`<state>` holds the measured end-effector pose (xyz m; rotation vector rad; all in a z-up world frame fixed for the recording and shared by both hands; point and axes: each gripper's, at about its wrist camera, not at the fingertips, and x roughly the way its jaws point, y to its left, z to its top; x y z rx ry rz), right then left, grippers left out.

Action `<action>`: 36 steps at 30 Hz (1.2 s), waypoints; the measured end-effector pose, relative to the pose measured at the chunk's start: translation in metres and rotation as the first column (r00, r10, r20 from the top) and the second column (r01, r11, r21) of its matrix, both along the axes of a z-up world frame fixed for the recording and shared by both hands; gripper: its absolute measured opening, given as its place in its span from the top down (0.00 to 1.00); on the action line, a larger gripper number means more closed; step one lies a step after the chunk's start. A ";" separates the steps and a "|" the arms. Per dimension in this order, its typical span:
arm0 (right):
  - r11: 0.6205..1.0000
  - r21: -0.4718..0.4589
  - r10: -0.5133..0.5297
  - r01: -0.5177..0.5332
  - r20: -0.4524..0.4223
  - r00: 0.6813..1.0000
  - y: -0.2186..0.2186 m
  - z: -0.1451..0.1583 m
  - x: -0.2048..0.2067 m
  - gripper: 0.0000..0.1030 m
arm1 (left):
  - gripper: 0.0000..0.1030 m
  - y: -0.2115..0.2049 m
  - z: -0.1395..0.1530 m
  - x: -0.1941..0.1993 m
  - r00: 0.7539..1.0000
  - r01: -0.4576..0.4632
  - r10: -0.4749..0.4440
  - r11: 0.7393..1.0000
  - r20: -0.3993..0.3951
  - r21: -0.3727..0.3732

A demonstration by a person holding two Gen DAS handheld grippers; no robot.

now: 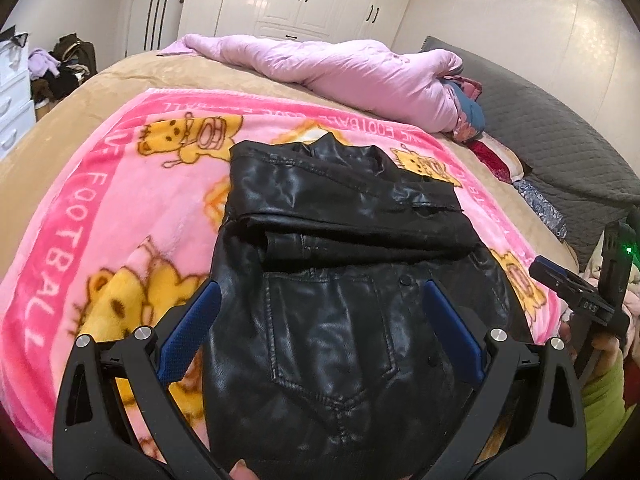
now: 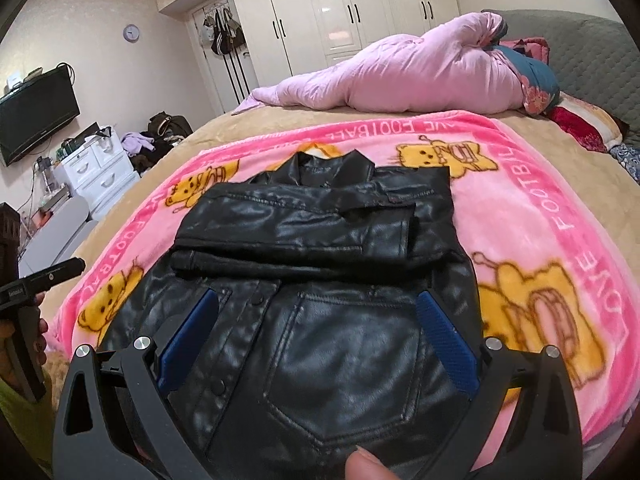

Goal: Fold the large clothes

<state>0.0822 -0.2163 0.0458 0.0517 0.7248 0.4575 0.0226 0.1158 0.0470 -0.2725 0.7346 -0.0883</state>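
Observation:
A black leather jacket (image 1: 340,280) lies on a pink cartoon blanket (image 1: 100,208) on the bed, its sleeves folded across the upper body and a pocket facing up near me. It also shows in the right wrist view (image 2: 320,288). My left gripper (image 1: 320,296) is open, its blue pads wide apart just above the jacket's lower part. My right gripper (image 2: 320,304) is open too, over the jacket's near hem. Neither holds anything. The right gripper shows at the edge of the left wrist view (image 1: 576,292), and the left gripper at the edge of the right wrist view (image 2: 44,276).
A rolled pink quilt (image 2: 400,76) lies across the far side of the bed. A grey headboard (image 1: 540,128) is at the right. White wardrobes (image 2: 340,12), a white drawer unit (image 2: 100,172), a wall TV (image 2: 36,112) and a clothes pile (image 2: 156,136) stand beyond the bed.

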 end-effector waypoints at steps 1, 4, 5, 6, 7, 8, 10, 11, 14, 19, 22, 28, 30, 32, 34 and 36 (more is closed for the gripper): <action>1.000 -0.004 0.000 0.000 -0.006 1.000 -0.001 -0.002 -0.002 0.04 | 0.09 0.000 -0.001 -0.001 1.000 -0.001 0.001 1.000 -0.003 0.001; 1.000 -0.017 0.002 -0.003 -0.024 1.000 -0.004 -0.008 -0.009 0.04 | 0.09 0.003 -0.004 -0.006 1.000 -0.006 0.006 1.000 -0.017 0.003; 1.000 -0.022 0.005 -0.006 -0.031 0.999 -0.005 -0.010 -0.011 0.04 | 0.09 0.005 -0.006 -0.008 1.000 -0.010 0.010 1.000 -0.025 0.004; 1.000 -0.029 0.006 -0.008 -0.037 0.999 -0.006 -0.013 -0.013 0.04 | 0.09 0.006 -0.008 -0.009 0.999 -0.014 0.014 1.000 -0.030 0.005; 0.999 -0.039 0.005 -0.007 -0.044 0.999 -0.007 -0.016 -0.017 0.04 | 0.09 0.008 -0.010 -0.011 0.999 -0.019 0.019 1.000 -0.036 0.006; 0.999 -0.046 0.005 -0.008 -0.052 0.999 -0.008 -0.019 -0.019 0.04 | 0.09 0.011 -0.013 -0.013 0.999 -0.026 0.026 1.000 -0.047 0.009; 0.998 -0.058 0.004 -0.008 -0.067 0.998 -0.011 -0.025 -0.023 0.04 | 0.09 0.015 -0.018 -0.017 0.997 -0.037 0.038 0.999 -0.064 0.013; 0.998 -0.064 0.002 -0.007 -0.072 0.997 -0.012 -0.028 -0.025 0.04 | 0.09 0.018 -0.022 -0.019 0.996 -0.045 0.046 0.999 -0.075 0.016; 0.997 -0.075 -0.009 0.002 -0.088 0.996 -0.019 -0.034 -0.028 0.04 | 0.09 0.026 -0.031 -0.025 0.992 -0.064 0.066 0.998 -0.104 0.015; 0.996 -0.088 -0.029 0.019 -0.116 0.993 -0.032 -0.043 -0.032 0.04 | 0.09 0.035 -0.046 -0.033 0.985 -0.080 0.081 0.997 -0.151 0.010; 0.995 -0.090 -0.046 0.034 -0.133 0.990 -0.042 -0.049 -0.036 0.04 | 0.09 0.040 -0.055 -0.038 0.980 -0.090 0.089 0.996 -0.178 0.004; 0.993 -0.099 -0.080 0.064 -0.175 0.981 -0.062 -0.061 -0.043 0.04 | 0.09 0.036 -0.068 -0.043 0.972 -0.083 0.084 0.996 -0.219 0.014; 0.992 -0.107 -0.091 0.072 -0.184 0.979 -0.067 -0.064 -0.045 0.04 | 0.09 0.032 -0.073 -0.044 0.969 -0.065 0.069 0.998 -0.236 0.025; 0.991 -0.108 -0.096 0.076 -0.202 0.975 -0.072 -0.069 -0.047 0.04 | 0.09 0.026 -0.077 -0.045 0.966 -0.046 0.054 0.998 -0.251 0.039; 0.991 -0.106 -0.098 0.075 -0.225 0.969 -0.077 -0.074 -0.048 0.04 | 0.09 0.022 -0.080 -0.045 0.964 -0.031 0.042 0.998 -0.261 0.046; 0.991 -0.112 -0.095 0.070 -0.243 0.965 -0.079 -0.078 -0.049 0.04 | 0.09 0.018 -0.083 -0.044 0.962 -0.019 0.033 0.998 -0.270 0.052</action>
